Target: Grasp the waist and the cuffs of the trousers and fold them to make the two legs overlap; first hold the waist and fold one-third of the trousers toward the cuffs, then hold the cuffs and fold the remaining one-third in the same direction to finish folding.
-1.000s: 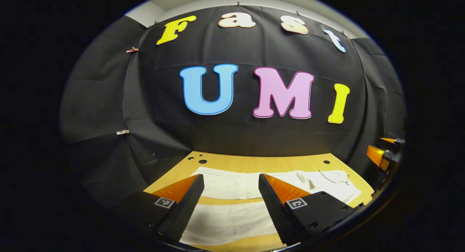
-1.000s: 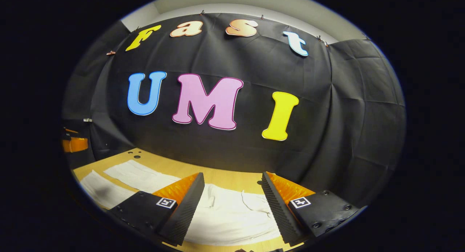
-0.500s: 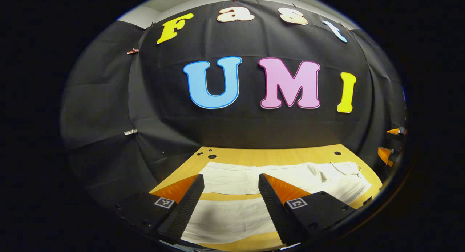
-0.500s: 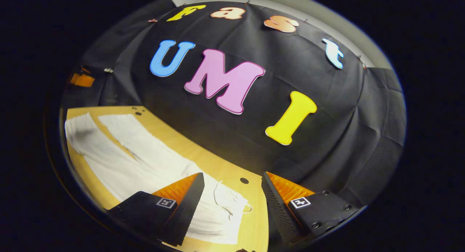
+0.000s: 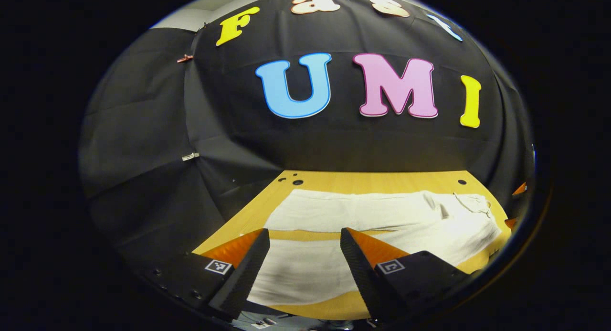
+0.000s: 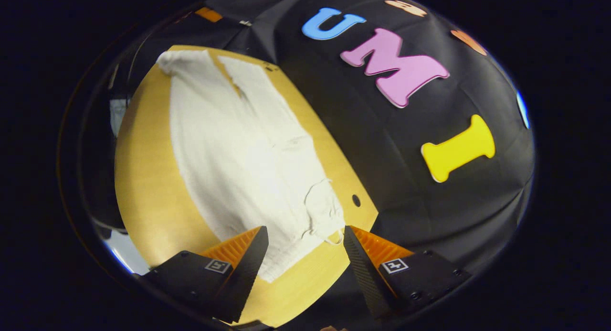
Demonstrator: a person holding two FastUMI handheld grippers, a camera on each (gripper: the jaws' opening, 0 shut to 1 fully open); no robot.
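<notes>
White trousers (image 5: 363,216) lie flat on the wooden table (image 5: 334,180), legs spread apart with a strip of wood between them. In the left gripper view my left gripper (image 5: 305,259) hovers open above the near leg's cuff end. In the right gripper view the same trousers (image 6: 238,149) stretch away, waist and drawstring (image 6: 320,211) nearest. My right gripper (image 6: 305,254) stands open just over the waist edge, nothing between its fingers.
The black cloth wall rises close behind the table. Small round holes (image 5: 462,182) dot the table's far edge, another hole (image 6: 355,199) sits beside the waist. The table's near edge (image 6: 143,254) curves off at the lower left in the right gripper view.
The right gripper has tilted downward and rolled, bringing the waist and whole trousers into view below it. The left gripper has tipped down slightly toward the cuffs. Both stay open.
</notes>
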